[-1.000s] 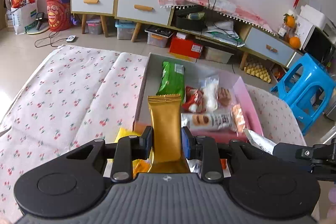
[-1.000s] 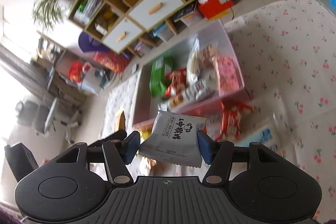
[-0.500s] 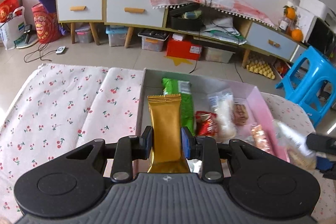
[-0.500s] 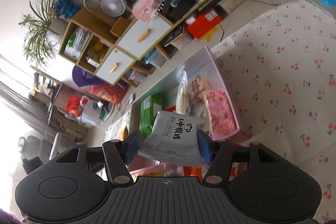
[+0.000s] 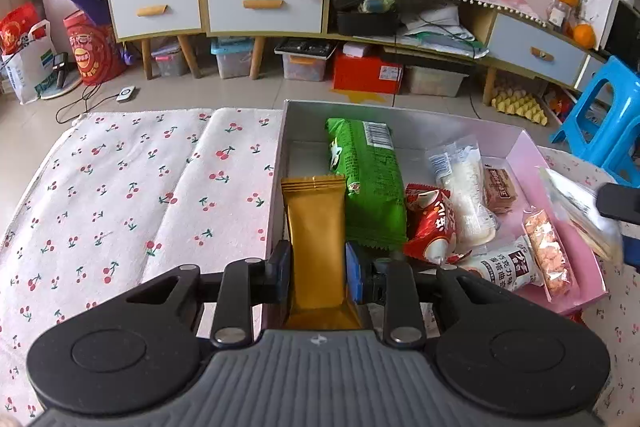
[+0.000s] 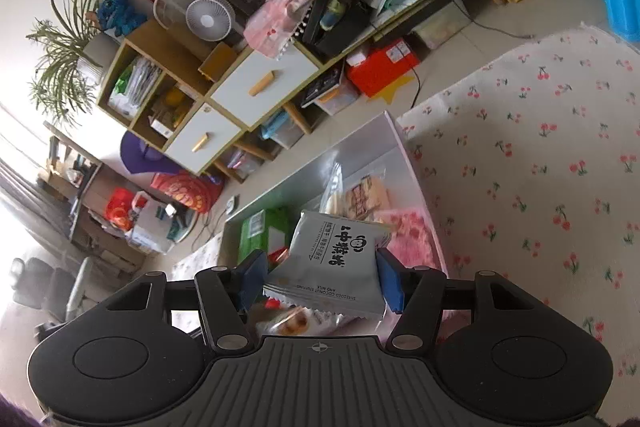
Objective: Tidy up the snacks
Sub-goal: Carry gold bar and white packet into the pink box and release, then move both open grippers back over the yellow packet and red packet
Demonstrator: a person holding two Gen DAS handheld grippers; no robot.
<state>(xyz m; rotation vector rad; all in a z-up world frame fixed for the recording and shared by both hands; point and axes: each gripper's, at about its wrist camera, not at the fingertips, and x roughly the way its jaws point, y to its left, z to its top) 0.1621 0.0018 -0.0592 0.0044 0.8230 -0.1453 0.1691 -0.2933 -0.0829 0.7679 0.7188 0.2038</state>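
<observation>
My left gripper (image 5: 315, 273) is shut on a gold snack bar (image 5: 315, 227) and holds it over the left end of the pink box (image 5: 568, 223). The box holds a green pack (image 5: 368, 183), a red pack (image 5: 432, 227), a clear white pack (image 5: 460, 191) and other snacks. My right gripper (image 6: 322, 281) is shut on a grey-white snack packet (image 6: 336, 263) above the box's right part (image 6: 416, 183); that packet shows blurred at the right edge of the left wrist view (image 5: 580, 211).
The box sits on a cherry-print cloth (image 5: 140, 195) that also spreads to the right (image 6: 540, 167). Beyond are the floor, a low cabinet with drawers (image 5: 260, 7), storage bins and a blue stool (image 5: 600, 107).
Both grippers have moved forward over the box with their snacks. The box now fills more of both views; the loose snacks in front of it have dropped out of sight.
</observation>
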